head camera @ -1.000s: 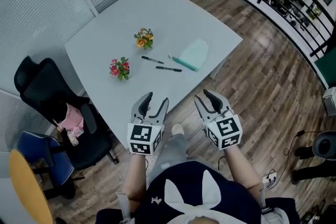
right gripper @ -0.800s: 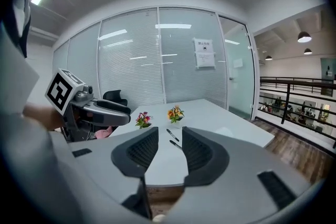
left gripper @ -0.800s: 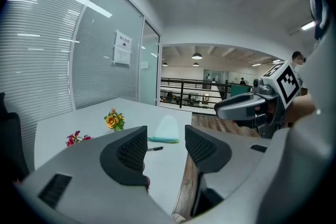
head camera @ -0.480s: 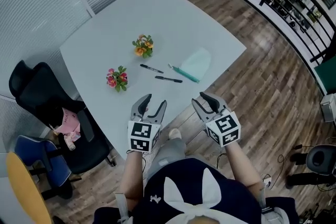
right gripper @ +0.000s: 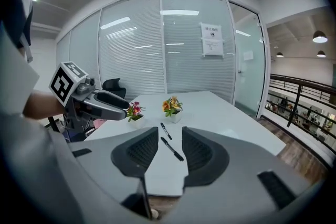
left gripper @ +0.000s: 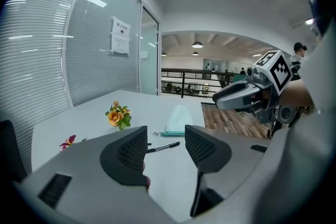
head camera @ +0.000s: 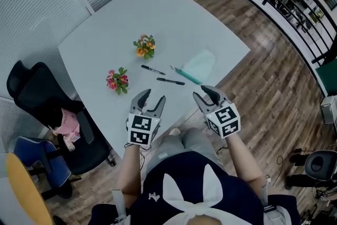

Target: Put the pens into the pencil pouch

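hovering left tool (head camera: pixel 152 96) and right tool (head camera: pixel 204 93), jaws apart and empty, pens (head camera: pixel 170 81) near pouch (head camera: pixel 199 65)

Far pen (head camera: pixel 152 69), near pen (head camera: pixel 170 81), pencil pouch (head camera: pixel 199 65), table (head camera: pixel 158 13)

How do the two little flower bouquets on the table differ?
Colour: the orange bouquet has orange and yellow blooms; the pink bouquet has pink and red ones. Place: the orange bouquet stands farther in on the table; the pink bouquet is nearer the edge by the black chair. Both are small, upright and leafy.
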Tool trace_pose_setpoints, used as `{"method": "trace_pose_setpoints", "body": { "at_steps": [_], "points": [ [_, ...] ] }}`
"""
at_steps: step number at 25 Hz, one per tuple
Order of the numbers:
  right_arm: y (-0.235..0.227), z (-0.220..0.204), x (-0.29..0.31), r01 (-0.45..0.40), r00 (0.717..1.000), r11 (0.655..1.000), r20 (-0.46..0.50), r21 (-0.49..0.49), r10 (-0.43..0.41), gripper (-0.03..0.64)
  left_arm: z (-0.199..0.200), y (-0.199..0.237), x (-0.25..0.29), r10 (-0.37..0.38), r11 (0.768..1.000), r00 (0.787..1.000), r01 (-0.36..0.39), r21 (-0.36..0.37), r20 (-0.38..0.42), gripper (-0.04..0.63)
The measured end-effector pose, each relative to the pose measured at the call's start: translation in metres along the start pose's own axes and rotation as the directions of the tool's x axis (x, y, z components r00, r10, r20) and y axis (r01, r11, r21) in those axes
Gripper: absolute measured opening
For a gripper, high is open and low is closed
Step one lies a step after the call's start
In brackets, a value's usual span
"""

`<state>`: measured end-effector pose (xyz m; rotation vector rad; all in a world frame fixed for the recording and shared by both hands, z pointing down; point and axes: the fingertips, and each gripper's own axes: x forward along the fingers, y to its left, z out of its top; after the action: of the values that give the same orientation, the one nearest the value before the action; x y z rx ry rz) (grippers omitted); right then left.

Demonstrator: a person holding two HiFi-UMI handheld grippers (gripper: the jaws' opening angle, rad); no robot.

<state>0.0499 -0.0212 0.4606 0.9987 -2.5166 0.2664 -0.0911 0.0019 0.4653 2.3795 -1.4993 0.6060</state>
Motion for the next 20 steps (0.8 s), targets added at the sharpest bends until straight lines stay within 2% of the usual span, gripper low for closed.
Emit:
{"method": "trace_pose_setpoints", "body": {
  "at_steps": [13,20],
  "points": [
    [-0.032,-0.014,0.035,-0.010,0.996,0.998,-0.092,-0.058,0.005,0.149,0.012,0.018,0.020,-0.009,0.999,1.000,0.009,0.050,-0.002,0.216],
    [-0.046,-0.032,0.068,-0.046,0.984,0.997,-0.176,-0.069,0.034,0.150,0.008,0.025,0.045,-0.043,0.995,0.997,0.048,0.090,-0.057,0.216]
  ]
}}
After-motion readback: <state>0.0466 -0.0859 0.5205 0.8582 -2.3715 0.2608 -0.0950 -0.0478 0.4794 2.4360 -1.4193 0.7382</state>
